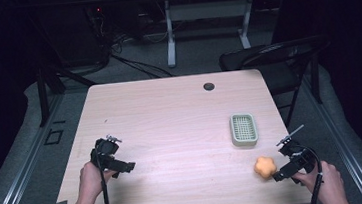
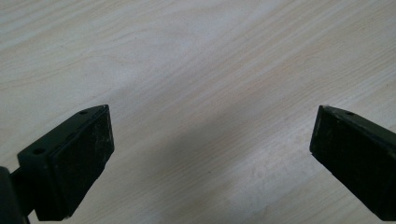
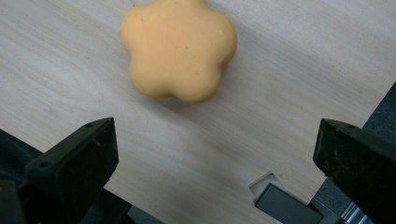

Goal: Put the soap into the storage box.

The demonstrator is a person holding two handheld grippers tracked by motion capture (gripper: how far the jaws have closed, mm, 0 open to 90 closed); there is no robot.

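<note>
L gripper (image 1: 125, 166) jaws apart over bare surface (image 1: 170, 113). R gripper (image 1: 280, 175) jaws apart, just beside orange flower-shaped soap (image 3: 179, 49), not touching.

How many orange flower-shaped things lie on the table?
1. The orange flower-shaped thing lies near the table's front right corner, just ahead of the right gripper.

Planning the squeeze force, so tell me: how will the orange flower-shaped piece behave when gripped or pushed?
The orange flower-shaped piece lies flat and squat on the table, so it would likely slide, not roll. Its smooth, rounded lobes may slip between flat pads. It looks solid, probably not floppy.
</note>
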